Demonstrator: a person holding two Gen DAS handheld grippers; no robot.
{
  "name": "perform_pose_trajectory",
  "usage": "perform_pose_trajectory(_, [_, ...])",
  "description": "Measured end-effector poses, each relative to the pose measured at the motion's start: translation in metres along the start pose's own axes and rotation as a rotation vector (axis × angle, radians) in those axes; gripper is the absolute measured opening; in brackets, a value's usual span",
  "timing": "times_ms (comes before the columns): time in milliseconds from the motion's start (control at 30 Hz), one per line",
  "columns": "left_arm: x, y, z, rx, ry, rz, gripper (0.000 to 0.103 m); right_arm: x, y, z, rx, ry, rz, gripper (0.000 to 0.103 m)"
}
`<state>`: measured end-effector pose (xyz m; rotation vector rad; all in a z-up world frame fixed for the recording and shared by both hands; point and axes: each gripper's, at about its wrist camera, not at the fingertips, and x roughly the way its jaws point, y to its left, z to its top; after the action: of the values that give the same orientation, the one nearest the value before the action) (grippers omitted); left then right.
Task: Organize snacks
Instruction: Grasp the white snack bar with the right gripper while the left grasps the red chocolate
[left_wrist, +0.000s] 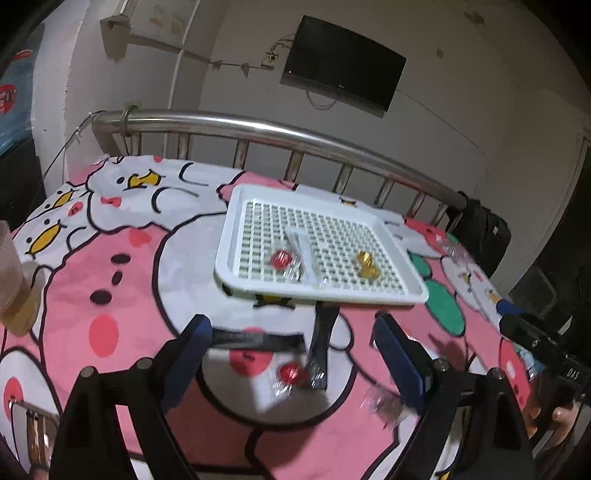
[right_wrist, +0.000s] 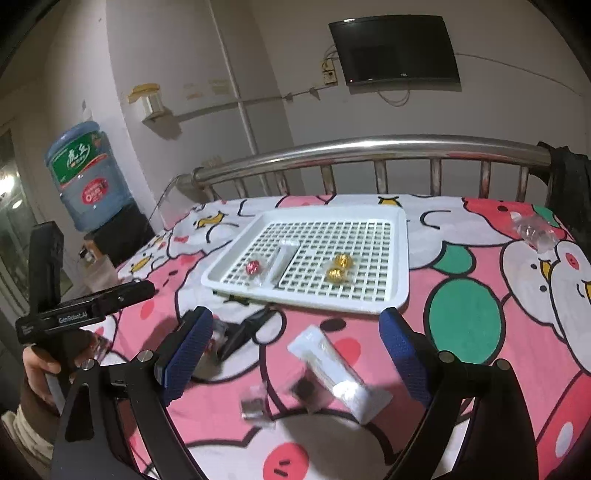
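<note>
Left wrist view: the left gripper (left_wrist: 291, 343) hangs over a bed covered with a pink and white cartoon bedsheet (left_wrist: 122, 295), its two blue-padded fingers spread wide and gripping nothing. On the sheet between them lies a red candy in clear wrap (left_wrist: 291, 373), just beside a dark snack packet (left_wrist: 321, 343); neither touches the pads. A clear-wrapped sweet (left_wrist: 384, 404), blurred, lies near the right-hand finger. Further toward the foot rail (left_wrist: 258, 129) sits a white slotted tray (left_wrist: 413, 295). It holds a red wrapped candy (left_wrist: 280, 258) near its front left, a clear stick packet (left_wrist: 303, 247) just beside that, and two gold wrapped candies (left_wrist: 367, 264) touching each other to the right. The other handheld tool shows at the right edge, held by a hand (left_wrist: 561, 417). Right wrist view: the right gripper (right_wrist: 295, 339) is likewise released, fingers wide apart over the sheet. Between them lies a white stick packet (right_wrist: 332, 369), slanted, with two small dark wrapped snacks (right_wrist: 306, 391) near its lower end, and a pair of black scissors (right_wrist: 247, 332) close to the left finger. More clear wrappers (right_wrist: 535, 230) lie near the bed's far right edge. A water jug (right_wrist: 86, 177) stands beyond the bed's left corner, and a dark wall screen (right_wrist: 395, 50) hangs above the rail.
</note>
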<state>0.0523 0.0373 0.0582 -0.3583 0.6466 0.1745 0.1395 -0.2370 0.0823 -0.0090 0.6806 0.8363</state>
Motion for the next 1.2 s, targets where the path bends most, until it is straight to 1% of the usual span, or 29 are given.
perform_pose_trajectory(67, [0.003,0.001,-0.008,0.002,0.014,0.021,0.091,0.004,-0.001,-0.006,-0.010,0.021,-0.017,0.092])
perform_pose_trajectory(200, [0.018,0.002,-0.024,0.006,0.067,0.048,0.091,0.014,-0.011,-0.013,-0.007,0.060,-0.023,0.092])
perform_pose_trajectory(267, [0.025,0.001,-0.029,0.013,0.085,0.053,0.091,0.022,-0.017,-0.017,-0.013,0.088,-0.044,0.092])
perform_pose_trajectory(400, [0.037,0.000,-0.039,0.028,0.112,0.087,0.090,0.040,-0.031,-0.026,-0.029,0.152,-0.091,0.090])
perform_pose_trajectory(533, [0.049,-0.001,-0.045,0.038,0.150,0.100,0.087,0.055,-0.043,-0.034,-0.016,0.213,-0.095,0.084])
perform_pose_trajectory(633, [0.054,-0.003,-0.047,0.048,0.160,0.103,0.086,0.066,-0.046,-0.037,-0.037,0.247,-0.105,0.082])
perform_pose_trajectory(700, [0.057,-0.004,-0.048,0.053,0.163,0.114,0.085,0.073,-0.048,-0.039,-0.051,0.267,-0.109,0.079])
perform_pose_trajectory(767, [0.062,-0.005,-0.048,0.055,0.175,0.115,0.083,0.079,-0.048,-0.041,-0.069,0.294,-0.097,0.073])
perform_pose_trajectory(800, [0.064,-0.005,-0.049,0.056,0.179,0.114,0.079,0.080,-0.048,-0.042,-0.077,0.300,-0.096,0.072])
perform_pose_trajectory(867, [0.068,-0.006,-0.049,0.057,0.188,0.111,0.075,0.085,-0.045,-0.045,-0.111,0.323,-0.101,0.071])
perform_pose_trajectory(900, [0.070,-0.006,-0.049,0.059,0.193,0.109,0.071,0.088,-0.044,-0.046,-0.125,0.333,-0.103,0.070])
perform_pose_trajectory(933, [0.072,-0.007,-0.050,0.062,0.199,0.106,0.066,0.090,-0.043,-0.047,-0.134,0.342,-0.099,0.067])
perform_pose_trajectory(967, [0.074,-0.007,-0.051,0.063,0.208,0.099,0.063,0.091,-0.041,-0.049,-0.143,0.354,-0.086,0.061])
perform_pose_trajectory(1000, [0.074,-0.008,-0.051,0.068,0.202,0.101,0.059,0.094,-0.039,-0.051,-0.151,0.369,-0.079,0.057])
perform_pose_trajectory(1033, [0.074,-0.009,-0.052,0.074,0.199,0.098,0.050,0.094,-0.035,-0.053,-0.176,0.369,-0.088,0.056])
perform_pose_trajectory(1067, [0.074,-0.010,-0.052,0.078,0.201,0.092,0.046,0.095,-0.030,-0.055,-0.202,0.375,-0.091,0.054])
perform_pose_trajectory(1100, [0.074,-0.010,-0.052,0.078,0.203,0.084,0.037,0.094,-0.026,-0.057,-0.214,0.374,-0.089,0.050])
perform_pose_trajectory(1133, [0.074,-0.010,-0.053,0.076,0.203,0.080,0.037,0.093,-0.024,-0.057,-0.218,0.371,-0.086,0.039])
perform_pose_trajectory(1167, [0.073,-0.009,-0.052,0.074,0.203,0.077,0.037,0.092,-0.022,-0.057,-0.211,0.372,-0.077,0.034])
perform_pose_trajectory(1200, [0.073,-0.008,-0.053,0.071,0.202,0.073,0.036,0.092,-0.021,-0.058,-0.196,0.371,-0.062,0.034])
